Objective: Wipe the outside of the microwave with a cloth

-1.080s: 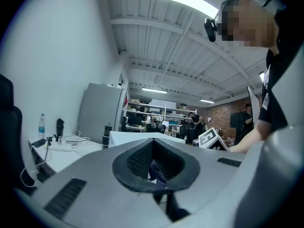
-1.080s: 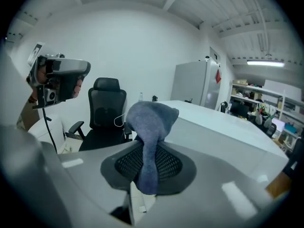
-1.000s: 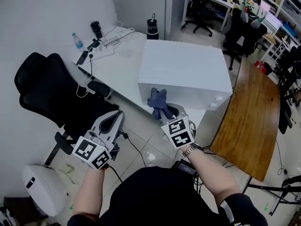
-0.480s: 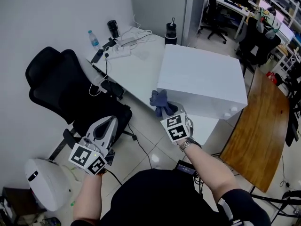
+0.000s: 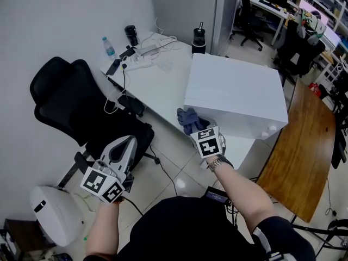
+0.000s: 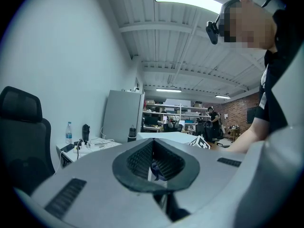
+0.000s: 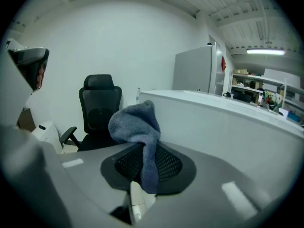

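– Blue-grey and fleecy, the cloth [image 5: 188,118] hangs as a soft bunched wad from the right hand-held gripper [image 5: 196,126]. Its ribbed black pads are clamped on a narrow fold of the fabric.
– And where does it sit against the microwave [image 5: 234,88]?
– At the near left corner of that plain white box. The box is smooth and matte, with square edges and a flat top. In the right gripper view the wad rises in front of the pale wall. Whether the fabric actually presses on it, I can't tell.
– The other hand?
– The left hand-held gripper [image 5: 127,141] is clenched on nothing. Its two grey jaws meet at the tip, leaving only a leaf-shaped hollow between the meshed pads. It is held low over the tiled floor [image 5: 174,145], well apart from the box and near a black mesh-backed office chair [image 5: 65,97].
– What carries the microwave?
– A white table [image 5: 144,83], smooth-topped. At its far end lie a white power strip with looping cables [image 5: 138,53], a clear plastic water bottle [image 5: 109,47] and a dark cylindrical tumbler [image 5: 130,34]. A black flask [image 5: 199,39] stands just behind the box.
– Anything to the right?
– A glossy brown wooden tabletop [image 5: 299,145] with rounded corners.
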